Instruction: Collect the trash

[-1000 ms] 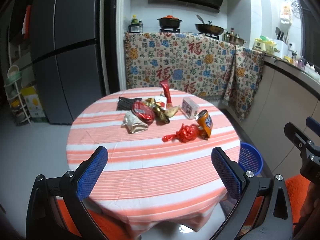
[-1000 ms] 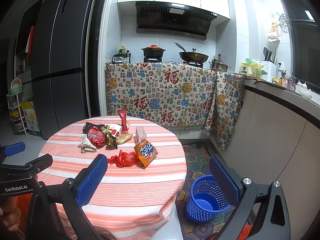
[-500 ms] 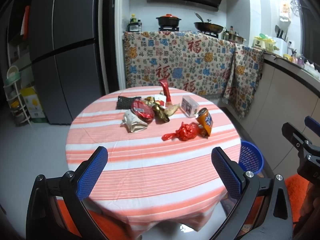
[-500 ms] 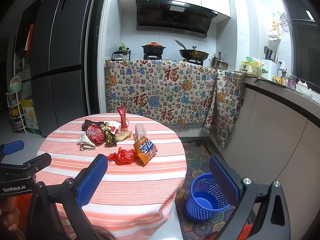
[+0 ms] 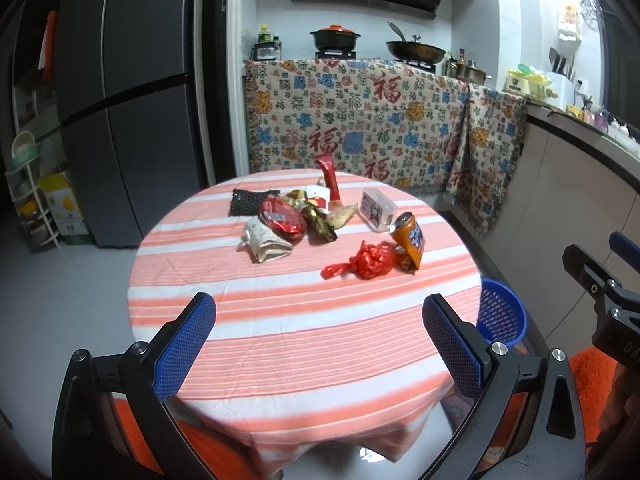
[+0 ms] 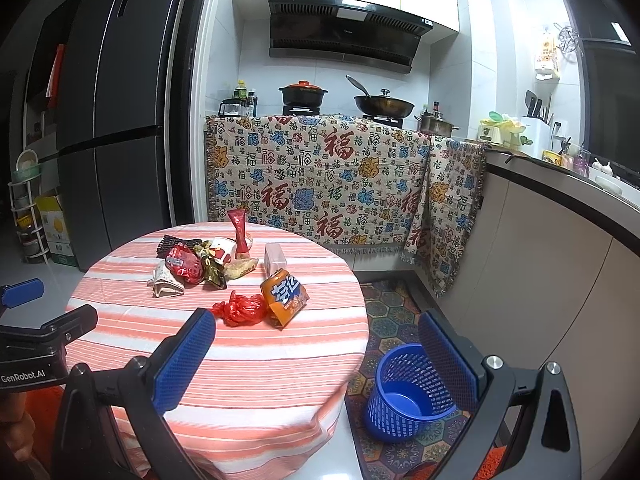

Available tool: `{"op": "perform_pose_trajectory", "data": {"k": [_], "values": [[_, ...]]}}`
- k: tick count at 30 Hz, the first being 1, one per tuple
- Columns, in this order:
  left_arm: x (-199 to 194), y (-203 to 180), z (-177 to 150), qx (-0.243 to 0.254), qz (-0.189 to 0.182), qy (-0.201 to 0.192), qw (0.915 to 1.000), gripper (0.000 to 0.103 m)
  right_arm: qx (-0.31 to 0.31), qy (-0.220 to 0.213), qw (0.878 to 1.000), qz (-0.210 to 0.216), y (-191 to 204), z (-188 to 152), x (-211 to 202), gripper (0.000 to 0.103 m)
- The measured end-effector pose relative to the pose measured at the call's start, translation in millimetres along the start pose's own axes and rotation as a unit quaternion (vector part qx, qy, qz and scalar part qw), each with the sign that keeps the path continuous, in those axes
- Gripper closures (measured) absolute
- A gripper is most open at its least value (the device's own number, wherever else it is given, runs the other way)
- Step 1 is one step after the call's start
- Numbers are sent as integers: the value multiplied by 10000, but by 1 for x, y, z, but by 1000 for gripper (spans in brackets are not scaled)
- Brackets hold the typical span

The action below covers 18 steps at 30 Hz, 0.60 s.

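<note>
Both the left gripper [image 5: 319, 338] and the right gripper [image 6: 316, 356] hang short of the table [image 6: 256, 364] with jaws wide apart and empty: this looks like the approach, nothing collected yet. Next comes a reach to the nearest trash, the red plastic bag [image 6: 241, 309] beside the orange snack packet [image 6: 285, 294] (blue characters, unreadable). The blue basket [image 6: 404, 394] waits, empty, on the floor at right. "GenRobot.AI" marks the left gripper's body.

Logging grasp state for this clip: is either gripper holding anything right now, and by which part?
Nothing is held. The left gripper and right gripper are both open and empty, short of the trash on the table.
</note>
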<state>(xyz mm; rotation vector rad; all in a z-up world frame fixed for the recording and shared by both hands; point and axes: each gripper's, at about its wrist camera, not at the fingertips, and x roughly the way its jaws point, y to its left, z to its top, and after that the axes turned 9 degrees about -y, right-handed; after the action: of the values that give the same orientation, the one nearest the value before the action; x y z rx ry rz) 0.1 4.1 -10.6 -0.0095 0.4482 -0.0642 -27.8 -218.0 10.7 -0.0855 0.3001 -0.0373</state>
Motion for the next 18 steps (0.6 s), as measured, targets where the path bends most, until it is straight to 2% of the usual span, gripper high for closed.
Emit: {"op": "perform_pose_trajectory", "data": {"k": [12,18], "values": [[9,2,-3,-4,-39,102,9999,0,-1,51,10000,5,1,-1,4,0],[28,4,-13,17,-231,319,9992,0,17,133,9999,-18,-1,-6,10,0]]}}
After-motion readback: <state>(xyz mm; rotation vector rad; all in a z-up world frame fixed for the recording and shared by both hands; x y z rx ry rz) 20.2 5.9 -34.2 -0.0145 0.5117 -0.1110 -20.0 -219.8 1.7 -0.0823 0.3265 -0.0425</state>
